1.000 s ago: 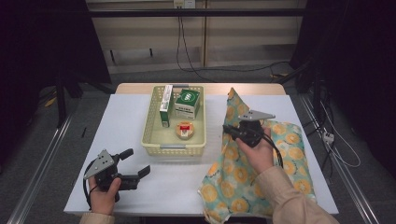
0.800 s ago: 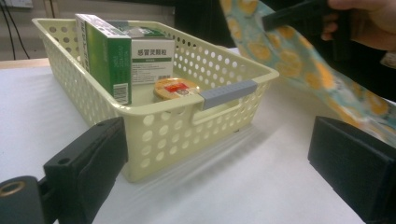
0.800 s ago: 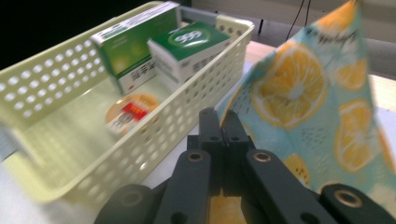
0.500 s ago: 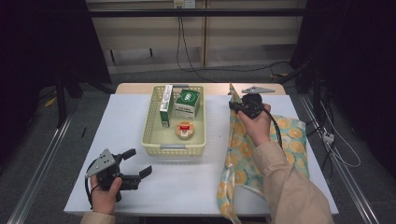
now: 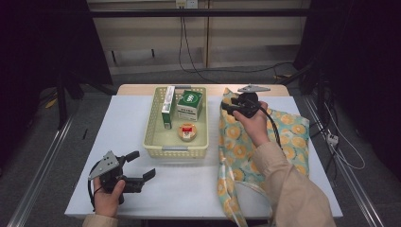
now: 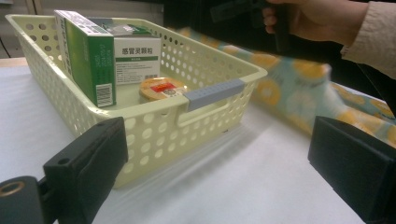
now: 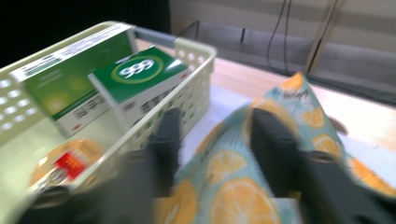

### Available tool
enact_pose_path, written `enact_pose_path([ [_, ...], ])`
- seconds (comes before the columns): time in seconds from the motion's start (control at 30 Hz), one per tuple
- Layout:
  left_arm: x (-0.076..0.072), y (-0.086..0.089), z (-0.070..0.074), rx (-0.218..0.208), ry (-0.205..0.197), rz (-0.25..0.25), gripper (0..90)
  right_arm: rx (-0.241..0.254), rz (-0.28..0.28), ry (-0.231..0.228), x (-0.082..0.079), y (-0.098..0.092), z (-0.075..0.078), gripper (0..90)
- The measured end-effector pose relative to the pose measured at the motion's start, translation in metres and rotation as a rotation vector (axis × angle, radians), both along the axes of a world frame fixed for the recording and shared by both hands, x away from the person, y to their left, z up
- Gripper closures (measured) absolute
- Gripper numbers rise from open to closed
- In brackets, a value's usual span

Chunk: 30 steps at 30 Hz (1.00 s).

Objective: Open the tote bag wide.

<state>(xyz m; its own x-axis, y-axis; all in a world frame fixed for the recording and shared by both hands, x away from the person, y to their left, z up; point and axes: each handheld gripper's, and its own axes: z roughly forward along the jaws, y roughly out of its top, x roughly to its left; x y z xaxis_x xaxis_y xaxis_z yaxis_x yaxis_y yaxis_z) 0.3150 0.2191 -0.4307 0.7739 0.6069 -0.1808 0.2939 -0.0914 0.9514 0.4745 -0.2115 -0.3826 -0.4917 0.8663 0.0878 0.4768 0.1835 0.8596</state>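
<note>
A cloth with an orange-slice print [image 5: 288,137] lies crumpled over the right side of the white table. My right gripper [image 5: 228,108] is at its far corner, beside the basket. In the right gripper view its jaws have just been opening and stand apart [image 7: 215,119], with a peak of the cloth [image 7: 233,196] rising in the gap and no pad pressing on it. My left gripper [image 5: 143,164] rests near the front left edge. It is open and empty [image 6: 215,154] and faces the basket [image 6: 215,93].
The cream perforated basket [image 5: 176,150] sits mid-table and holds a tall green box [image 5: 167,105], a green-topped box [image 5: 190,104] and a small round tin [image 5: 187,131]. Bare white table lies between the basket and my left gripper. Cables hang behind the table.
My right hand has carried the cloth's corner away to the far edge and slightly left, drawing the cloth into a longer, narrower shape. Its jaws have gone from shut to apart. The left hand is unmoved.
</note>
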Motion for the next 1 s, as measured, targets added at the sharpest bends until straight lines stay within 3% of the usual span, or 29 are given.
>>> enact_pose_path([
  [0.03,0.0,-0.001,0.0,-0.001,0.004,0.001,4.9,0.0,0.0,0.0,0.0,0.0,0.0,44.4],
  [0.13,-0.001,-0.002,0.0,0.009,0.002,-0.003,4.9,-0.04,0.049,0.002,-0.019,-0.007,0.005,40.6],
  [0.3,-0.003,-0.005,-0.001,0.011,0.008,0.005,4.9,-0.056,0.167,0.013,-0.063,-0.019,0.009,34.9],
  [0.37,-0.002,-0.005,-0.001,0.019,0.005,0.005,4.9,-0.087,0.214,0.028,-0.084,-0.021,0.007,33.2],
  [0.47,-0.002,-0.004,-0.001,0.015,0.005,0.013,4.9,-0.119,0.274,0.018,-0.115,-0.023,-0.001,30.8],
  [0.63,-0.003,-0.003,-0.001,0.007,0.01,0.018,4.9,-0.155,0.335,0.062,-0.155,-0.026,-0.028,31.5],
  [0.7,-0.003,-0.004,-0.001,0.009,0.011,0.018,4.9,-0.139,0.367,0.08,-0.167,-0.027,-0.039,34.0],
  [0.8,-0.004,-0.003,-0.001,0.019,0.01,0.014,4.9,-0.148,0.367,0.088,-0.182,-0.031,-0.053,37.3],
  [0.83,-0.003,-0.004,-0.001,0.022,0.009,0.013,4.9,-0.174,0.387,0.131,-0.189,-0.032,-0.063,41.0],
  [0.87,-0.003,-0.004,-0.001,0.02,0.011,0.014,4.9,-0.174,0.387,0.131,-0.189,-0.032,-0.063,41.0],
  [0.9,-0.003,-0.004,-0.002,0.021,0.01,0.014,4.9,-0.213,0.405,0.142,-0.192,-0.031,-0.065,44.0],
  [0.97,-0.004,-0.005,-0.002,0.02,0.014,0.013,4.9,-0.268,0.423,0.13,-0.198,-0.029,-0.069,55.0],
  [1.0,-0.004,-0.006,-0.002,0.019,0.015,0.013,4.9,-0.246,0.437,0.133,-0.2,-0.028,-0.069,65.6],
])
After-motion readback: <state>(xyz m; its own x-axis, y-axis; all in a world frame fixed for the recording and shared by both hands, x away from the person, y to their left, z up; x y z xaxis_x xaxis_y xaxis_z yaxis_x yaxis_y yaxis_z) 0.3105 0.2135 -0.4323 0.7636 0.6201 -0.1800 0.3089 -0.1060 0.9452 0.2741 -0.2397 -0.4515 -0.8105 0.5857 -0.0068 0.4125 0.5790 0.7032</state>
